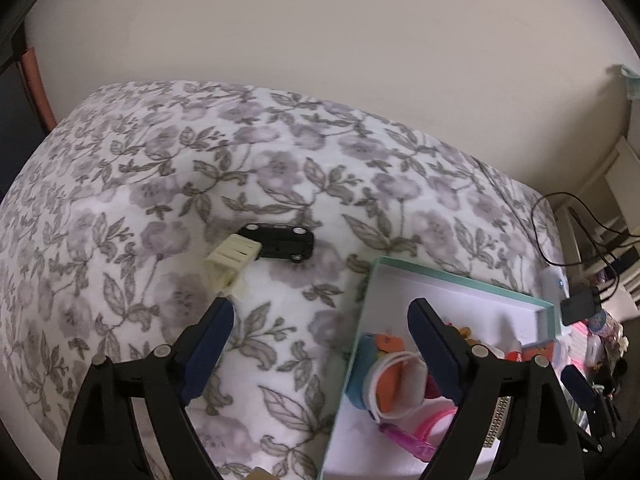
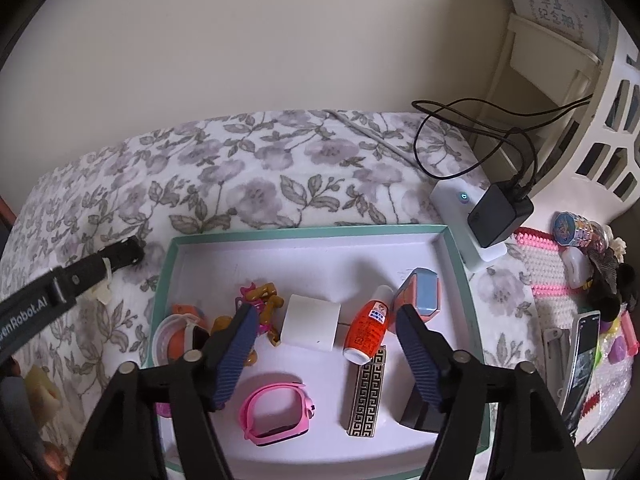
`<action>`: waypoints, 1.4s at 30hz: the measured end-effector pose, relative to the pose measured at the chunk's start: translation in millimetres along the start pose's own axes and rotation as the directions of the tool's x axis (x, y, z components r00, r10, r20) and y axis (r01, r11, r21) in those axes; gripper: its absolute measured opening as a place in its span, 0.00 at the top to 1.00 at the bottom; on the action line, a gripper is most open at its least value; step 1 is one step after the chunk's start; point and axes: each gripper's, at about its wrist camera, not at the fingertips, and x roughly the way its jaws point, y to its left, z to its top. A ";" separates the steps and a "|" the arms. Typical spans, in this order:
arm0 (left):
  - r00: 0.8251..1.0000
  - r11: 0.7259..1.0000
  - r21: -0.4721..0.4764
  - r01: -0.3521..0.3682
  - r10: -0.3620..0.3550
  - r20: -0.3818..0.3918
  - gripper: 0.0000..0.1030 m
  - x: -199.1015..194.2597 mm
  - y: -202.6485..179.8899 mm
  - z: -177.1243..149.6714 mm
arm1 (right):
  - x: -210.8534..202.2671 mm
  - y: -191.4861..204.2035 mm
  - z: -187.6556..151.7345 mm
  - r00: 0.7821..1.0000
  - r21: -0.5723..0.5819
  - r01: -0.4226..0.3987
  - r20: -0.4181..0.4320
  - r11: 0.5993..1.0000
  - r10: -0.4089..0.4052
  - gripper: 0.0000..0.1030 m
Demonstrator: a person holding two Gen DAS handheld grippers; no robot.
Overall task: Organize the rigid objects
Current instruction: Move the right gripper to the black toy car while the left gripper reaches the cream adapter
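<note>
Two cables (image 2: 460, 136) beside tray (image 2: 312, 231).

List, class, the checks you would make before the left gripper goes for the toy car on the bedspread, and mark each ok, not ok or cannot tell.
1. Left gripper open, holding nothing: ok.
2. Black toy car in view ahead: ok.
3. Car free of neighbours: not ok, cream clip touches it.
4. Tray has bare floor: ok.
5. Right gripper open, over the tray: ok.

Soft, dim, even indoor light, faint shadows, slight motion blur, strong fisheye bending and dark corner vignetting.
</note>
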 end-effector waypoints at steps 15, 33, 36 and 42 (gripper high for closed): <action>0.998 0.982 -0.180 -0.060 0.064 0.014 0.03 -2.6 68.6 15.2 | 1.2 18.3 -1.6 0.997 -0.015 -0.081 -0.001 0.997 0.081 0.03; 0.990 0.918 -0.380 -0.111 0.136 0.039 0.03 -6.3 172.8 20.2 | -5.4 108.3 -9.7 0.986 -0.189 -0.165 0.003 0.968 0.168 0.02; 0.991 0.905 -0.413 -0.104 0.127 0.030 0.03 -4.2 183.2 19.7 | -4.2 121.0 -8.2 0.983 -0.202 -0.181 -0.003 0.962 0.185 0.02; 0.996 0.901 -0.427 -0.081 0.094 0.009 0.03 6.5 189.6 19.3 | 3.8 141.9 -1.3 0.976 -0.203 -0.214 -0.016 0.956 0.215 0.02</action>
